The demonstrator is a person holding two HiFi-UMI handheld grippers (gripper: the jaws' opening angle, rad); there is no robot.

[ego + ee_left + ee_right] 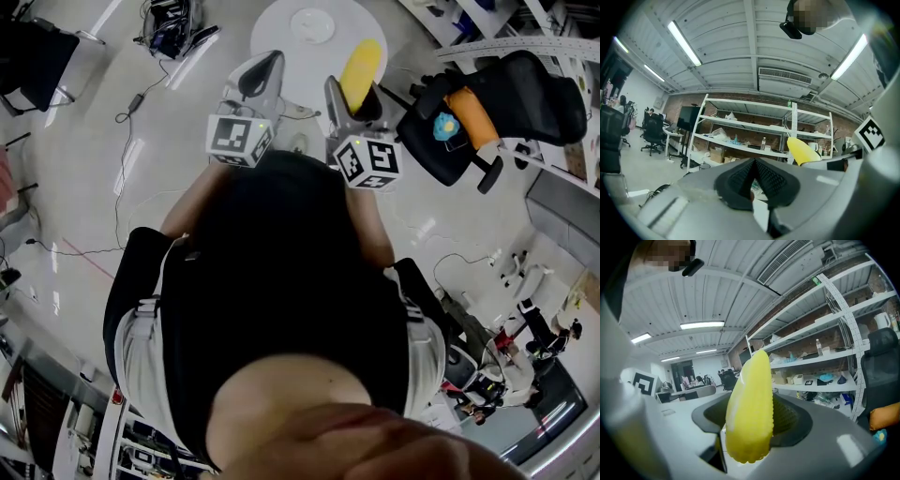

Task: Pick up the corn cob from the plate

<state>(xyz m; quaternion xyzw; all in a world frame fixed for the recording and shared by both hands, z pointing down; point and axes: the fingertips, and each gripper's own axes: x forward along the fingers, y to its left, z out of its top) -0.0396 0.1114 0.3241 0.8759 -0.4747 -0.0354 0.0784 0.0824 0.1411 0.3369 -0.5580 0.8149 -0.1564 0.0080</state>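
Note:
A yellow corn cob (361, 64) stands upright between the jaws of my right gripper (357, 97), which is shut on it and held up in the air. The right gripper view shows the corn cob (750, 408) filling the gap of the right gripper (754, 423), tip upward. My left gripper (262, 75) is held beside it at the left, shut with nothing between its dark pads (771, 180). In the left gripper view the corn cob (802, 151) shows at the right. Far below lies a white plate (312, 25) on a round white table (272, 33).
A black office chair (511, 103) with an orange cushion (471, 114) stands at the right. Cables and a dark bag (173, 28) lie on the shiny floor at the left. White shelving (754, 136) with boxes and bottles lines the brick wall ahead.

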